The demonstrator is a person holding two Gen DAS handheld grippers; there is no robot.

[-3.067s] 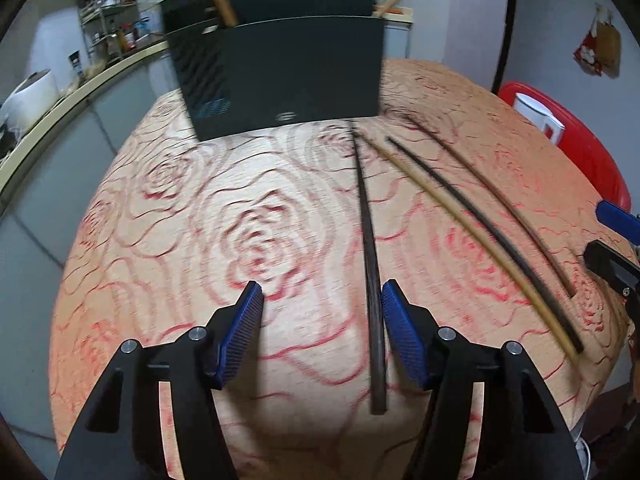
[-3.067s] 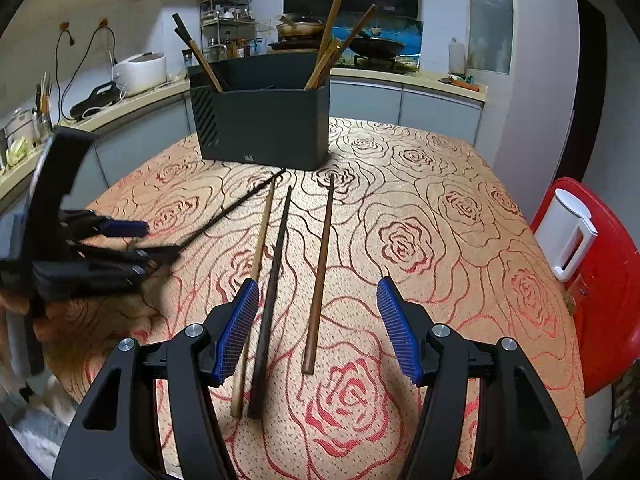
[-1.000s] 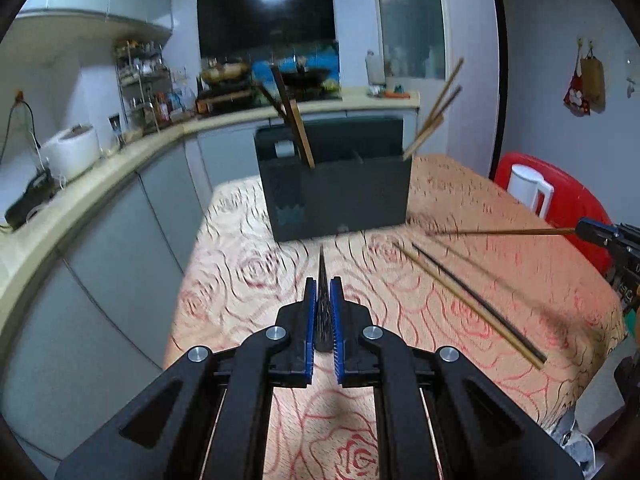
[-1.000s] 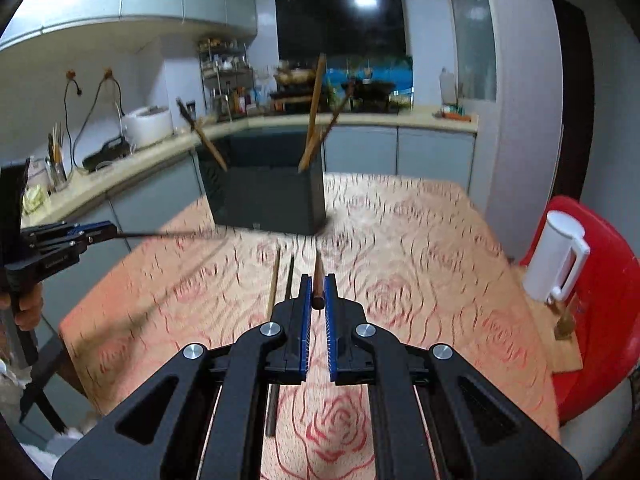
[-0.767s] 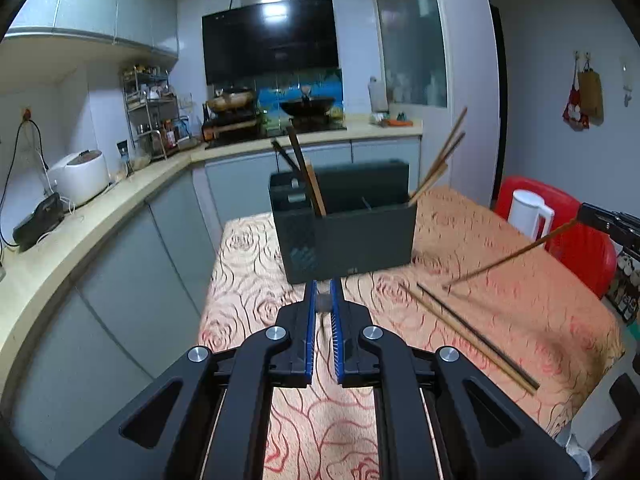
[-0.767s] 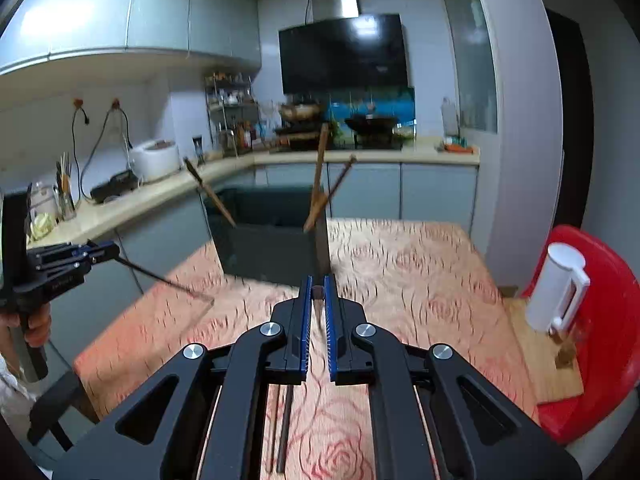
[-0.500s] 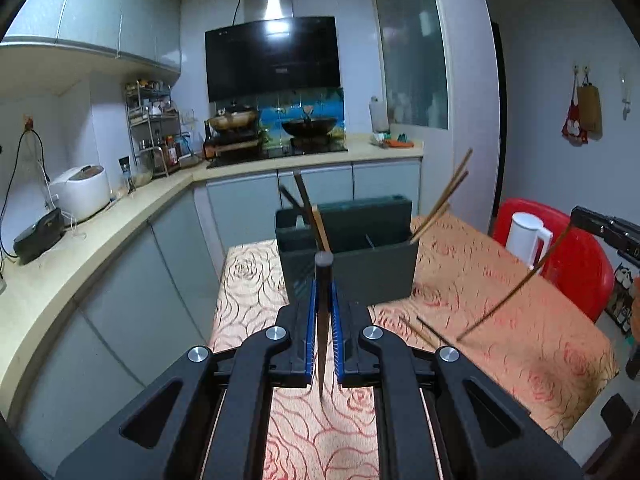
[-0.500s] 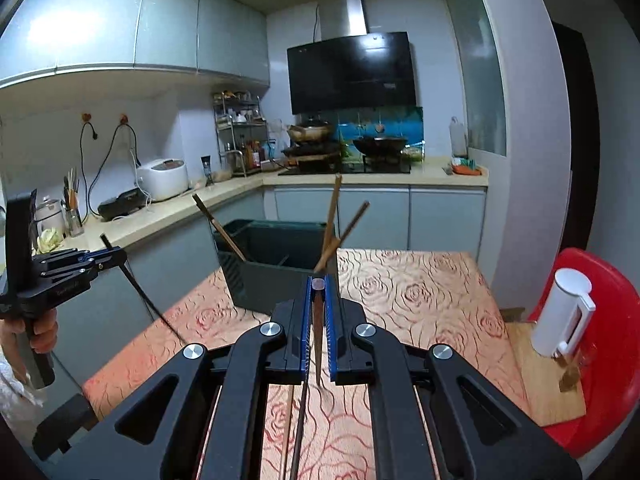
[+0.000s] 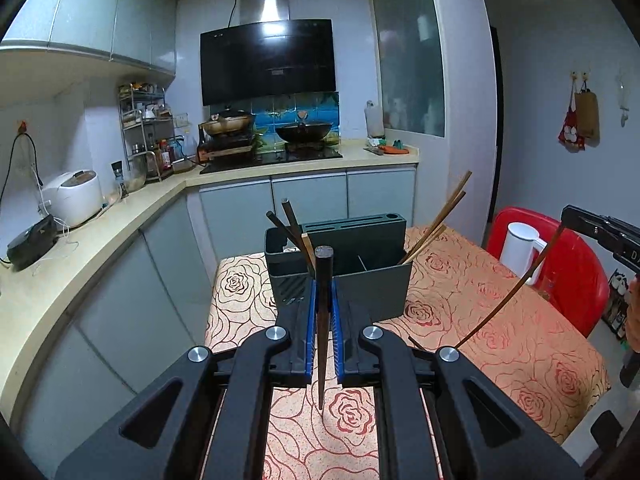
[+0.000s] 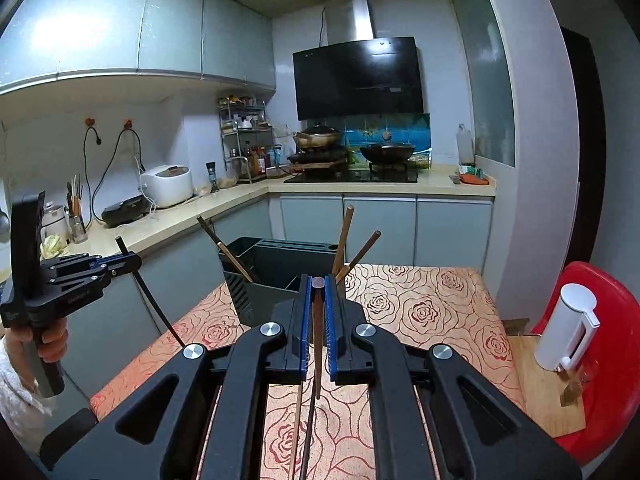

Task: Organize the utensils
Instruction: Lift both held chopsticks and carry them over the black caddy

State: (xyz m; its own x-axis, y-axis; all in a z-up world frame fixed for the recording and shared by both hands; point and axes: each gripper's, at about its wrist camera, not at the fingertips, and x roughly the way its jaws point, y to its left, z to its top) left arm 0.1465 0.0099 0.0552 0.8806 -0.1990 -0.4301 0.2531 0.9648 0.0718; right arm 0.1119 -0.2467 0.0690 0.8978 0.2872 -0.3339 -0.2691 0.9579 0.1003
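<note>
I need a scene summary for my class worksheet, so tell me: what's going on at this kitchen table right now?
A person is sorting chopsticks into a dark utensil holder on the rose-patterned table, using a handheld gripper in each hand. The left gripper is shut on a dark chopstick, and the right gripper is shut on a brown chopstick. Both chopsticks hang point down, clear of the table and short of the holder, which already has several chopsticks leaning in it. Two more chopsticks lie on the table.

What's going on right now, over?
Left hand-held gripper shut on dark chopstick, right hand-held gripper shut on brown chopstick. Both hang tip-down above the table, short of the holder. Nothing in between.
</note>
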